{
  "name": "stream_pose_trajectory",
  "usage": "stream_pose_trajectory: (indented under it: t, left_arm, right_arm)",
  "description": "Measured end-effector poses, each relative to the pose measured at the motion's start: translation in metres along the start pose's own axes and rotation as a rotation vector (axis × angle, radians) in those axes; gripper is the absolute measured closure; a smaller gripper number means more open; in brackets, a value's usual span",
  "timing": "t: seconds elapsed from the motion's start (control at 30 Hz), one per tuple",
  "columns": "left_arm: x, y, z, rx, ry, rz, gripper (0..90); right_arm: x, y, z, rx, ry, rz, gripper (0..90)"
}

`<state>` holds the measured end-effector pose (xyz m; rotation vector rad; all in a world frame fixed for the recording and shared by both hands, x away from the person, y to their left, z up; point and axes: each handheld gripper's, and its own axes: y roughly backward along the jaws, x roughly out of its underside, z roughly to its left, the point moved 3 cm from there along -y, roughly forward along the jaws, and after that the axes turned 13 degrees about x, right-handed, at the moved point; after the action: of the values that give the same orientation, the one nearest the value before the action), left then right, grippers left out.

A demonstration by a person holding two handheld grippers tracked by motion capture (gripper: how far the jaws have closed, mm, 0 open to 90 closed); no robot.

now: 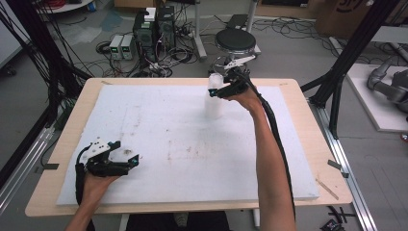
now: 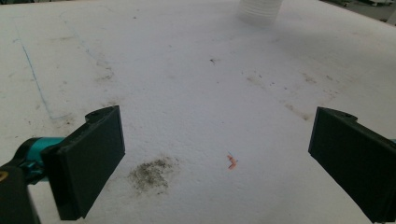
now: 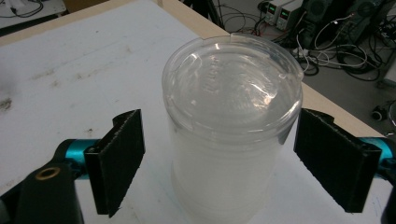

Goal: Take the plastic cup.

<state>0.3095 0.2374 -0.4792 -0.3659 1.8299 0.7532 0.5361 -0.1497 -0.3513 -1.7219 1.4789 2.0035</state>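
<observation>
Cup (image 3: 232, 121) upright between wide-parted right gripper (image 3: 238, 163) jaws, pads not yet touching, ready for side grasp; left gripper (image 2: 215, 158) idle, released, over tabletop (image 2: 187, 84).

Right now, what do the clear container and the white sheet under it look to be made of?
Container: likely translucent plastic, glossy; light glints on its lid and the walls look frosted. White sheet: probably foam board, matte and grainy, with smudges and scuffs.

Left tongs (image 1: 126, 157) agape; right tongs (image 1: 217, 90) agape, outstretched.
</observation>
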Motion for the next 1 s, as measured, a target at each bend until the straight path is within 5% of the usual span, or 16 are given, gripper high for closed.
stream_pose_trajectory:
  t: [0.73,1.0]
  left_arm:
    - [0.0,-0.001,0.0,0.002,0.007,0.005,3.6]
    - [0.0,-0.001,0.001,0.004,0.007,0.006,3.6]
  right_arm:
    - [-0.003,-0.009,0.003,0.012,-0.011,-0.001,19.2]
    - [-0.004,-0.01,0.003,0.016,-0.011,-0.001,26.8]
